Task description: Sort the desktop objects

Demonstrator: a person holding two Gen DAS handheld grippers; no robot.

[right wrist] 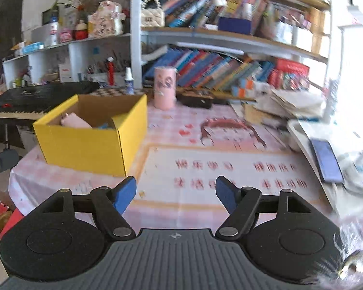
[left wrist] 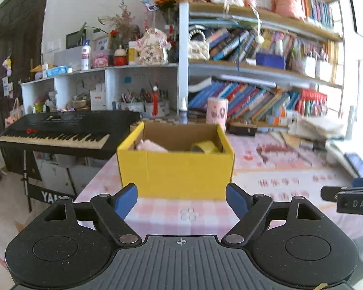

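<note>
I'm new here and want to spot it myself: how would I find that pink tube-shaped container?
Find the yellow cardboard box on the pink checked tablecloth. Behind its right corner, before the lowest row of books, stands the pink cylinder. It is the only upright pink can there, taller than the dark case beside it.

The open yellow cardboard box sits upright at the left end of the pink checked table, its brown inside showing. Inside it, a soft pale-pink item lies at the left, and a yellow tape roll leans at the right.
</note>
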